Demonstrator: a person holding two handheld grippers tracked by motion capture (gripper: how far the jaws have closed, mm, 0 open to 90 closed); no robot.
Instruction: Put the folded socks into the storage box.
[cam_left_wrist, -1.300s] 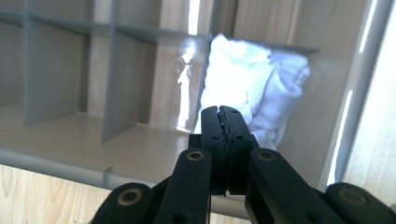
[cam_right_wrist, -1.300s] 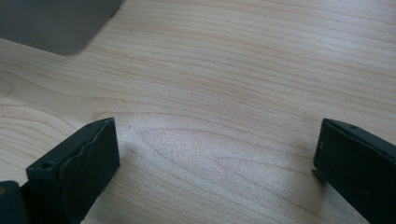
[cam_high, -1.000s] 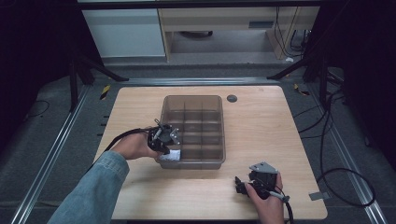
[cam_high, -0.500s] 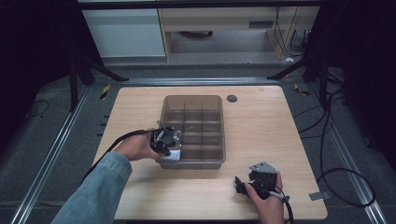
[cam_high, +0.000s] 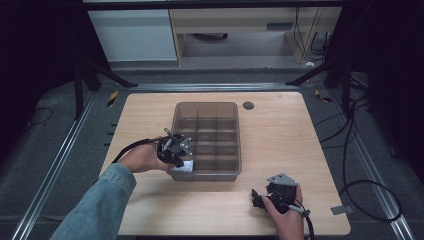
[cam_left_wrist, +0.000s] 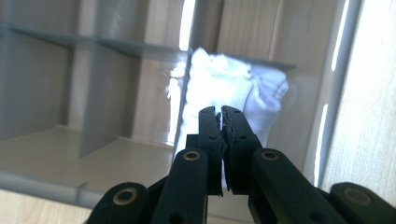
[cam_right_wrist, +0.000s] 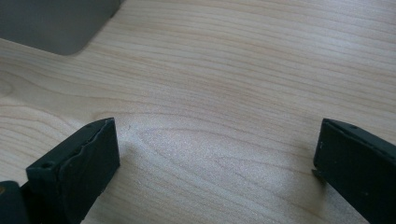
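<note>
Left hand-held gripper (cam_left_wrist: 220, 116), jaws pressed almost together and having just parted slightly, is hovering at the near-left compartment of the divided bin (cam_high: 207, 110), where a white cloth (cam_left_wrist: 229, 88) is lying. Right hand-held gripper (cam_right_wrist: 215, 154) is resting spread wide over the bench (cam_high: 280, 130).

We see a pale wooden surface (cam_high: 280, 140) carrying a grey compartment tray (cam_high: 235, 167) at its middle and a small dark disc (cam_high: 248, 105) near its far edge.
</note>
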